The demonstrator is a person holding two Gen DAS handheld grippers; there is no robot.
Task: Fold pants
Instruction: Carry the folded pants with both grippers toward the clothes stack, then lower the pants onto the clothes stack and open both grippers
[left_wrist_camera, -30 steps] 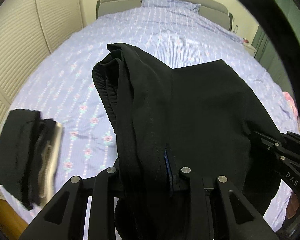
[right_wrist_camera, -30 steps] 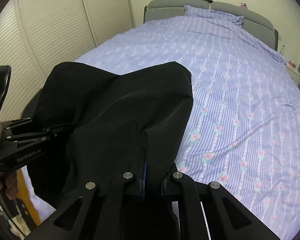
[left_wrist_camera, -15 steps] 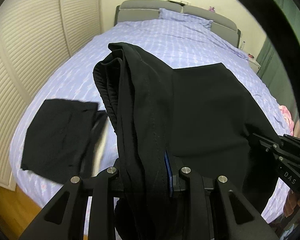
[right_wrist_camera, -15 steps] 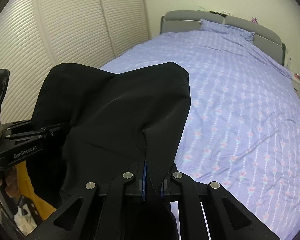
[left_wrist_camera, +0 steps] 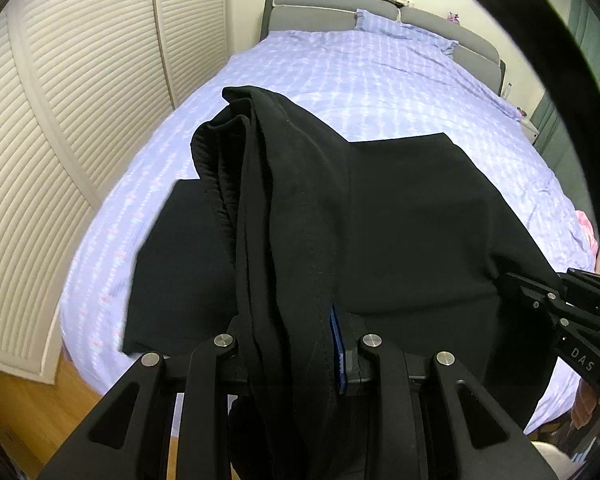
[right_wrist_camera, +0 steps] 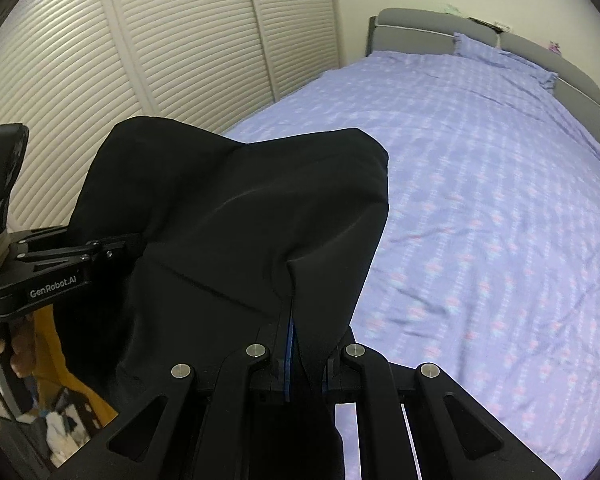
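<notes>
Black pants (left_wrist_camera: 400, 216) hang between both grippers above the near end of a bed. My left gripper (left_wrist_camera: 296, 344) is shut on a bunched, thick edge of the pants. My right gripper (right_wrist_camera: 300, 344) is shut on a flat fold of the pants (right_wrist_camera: 240, 216). A lower part of the pants (left_wrist_camera: 184, 264) lies on the bed at the left. The right gripper also shows at the right edge of the left wrist view (left_wrist_camera: 556, 304), and the left gripper shows at the left of the right wrist view (right_wrist_camera: 72, 256). The jaws are hidden by cloth.
The bed has a purple floral sheet (right_wrist_camera: 480, 168), a pillow (left_wrist_camera: 404, 30) and a grey headboard (left_wrist_camera: 320, 0). White louvered closet doors (right_wrist_camera: 160, 40) stand along the left. Wooden floor (left_wrist_camera: 40, 400) lies at the bed's foot. Clutter (right_wrist_camera: 64, 428) sits on the floor.
Both grippers have risen and pulled back from the bed with the pants. The hanging lower part of the pants has swung in from the left and spread on the sheet.
</notes>
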